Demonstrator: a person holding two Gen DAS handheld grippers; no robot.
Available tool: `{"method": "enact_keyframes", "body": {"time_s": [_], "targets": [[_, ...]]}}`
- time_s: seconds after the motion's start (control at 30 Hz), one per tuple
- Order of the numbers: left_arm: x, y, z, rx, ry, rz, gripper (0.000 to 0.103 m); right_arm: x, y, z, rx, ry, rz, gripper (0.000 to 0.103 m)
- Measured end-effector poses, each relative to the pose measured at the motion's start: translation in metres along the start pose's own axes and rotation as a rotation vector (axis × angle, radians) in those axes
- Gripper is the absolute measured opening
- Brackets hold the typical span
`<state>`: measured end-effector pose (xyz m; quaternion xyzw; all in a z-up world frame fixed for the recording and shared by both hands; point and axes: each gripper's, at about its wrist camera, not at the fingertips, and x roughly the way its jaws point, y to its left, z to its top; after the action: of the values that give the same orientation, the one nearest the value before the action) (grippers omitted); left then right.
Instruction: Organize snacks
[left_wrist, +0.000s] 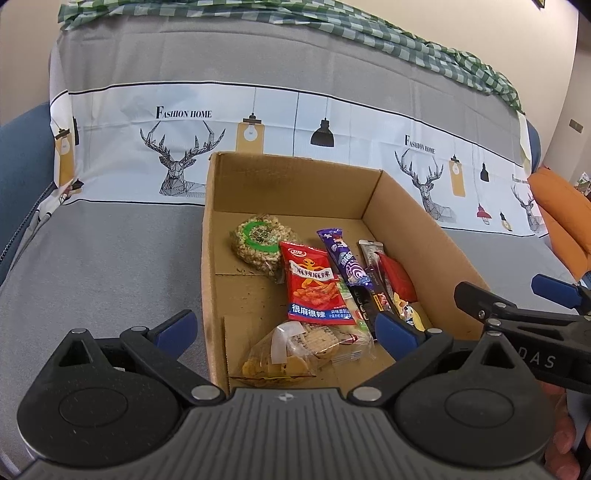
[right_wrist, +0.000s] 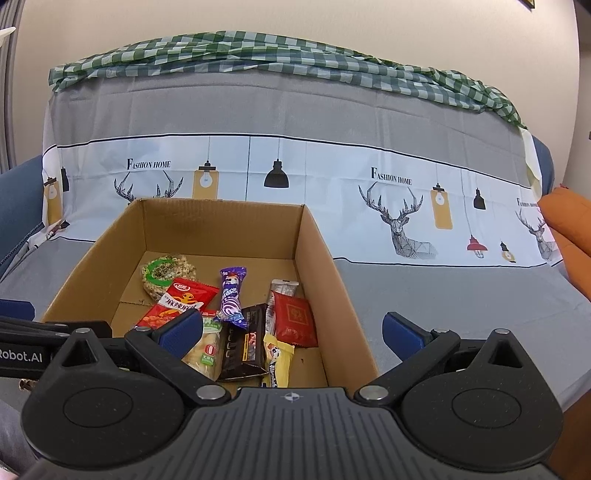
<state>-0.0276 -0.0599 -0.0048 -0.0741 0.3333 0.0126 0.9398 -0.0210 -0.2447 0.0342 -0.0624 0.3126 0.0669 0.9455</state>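
Meanwhile, both the left tongs (left_wrist: 286, 332) and the right tongs (right_wrist: 293, 332) are hovering spread wide and empty over the cardboard box (right_wrist: 317, 236), where snack packets (left_wrist: 314, 291) are lying clustered; the box is sitting on a cloth-covered sofa (left_wrist: 110, 240).

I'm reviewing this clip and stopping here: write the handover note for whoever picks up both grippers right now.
Left gripper: open, holding nothing, hovering over the near edge of the cardboard box.
Right gripper: open, holding nothing, at the box's near right corner.
Things: every snack in view is inside the box, which sits on the covered sofa: puffed rice cake at the back, red spicy strips pack, purple wafer bar, black pack, red sachet, yellow candy, and a clear bag of biscuits nearest.
Done: snacks gathered in the box.
Left: they lie loosely overlapped; tidy if needed.
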Motion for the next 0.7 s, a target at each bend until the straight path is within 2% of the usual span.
{"method": "enact_keyframes", "body": {"time_s": [0.7], "targets": [[-0.0022,-0.0025,0.0001,0.0,-0.001,-0.006,0.102,0.0004,0.0002,-0.0005,0.002,0.002,0.001,0.102]]}}
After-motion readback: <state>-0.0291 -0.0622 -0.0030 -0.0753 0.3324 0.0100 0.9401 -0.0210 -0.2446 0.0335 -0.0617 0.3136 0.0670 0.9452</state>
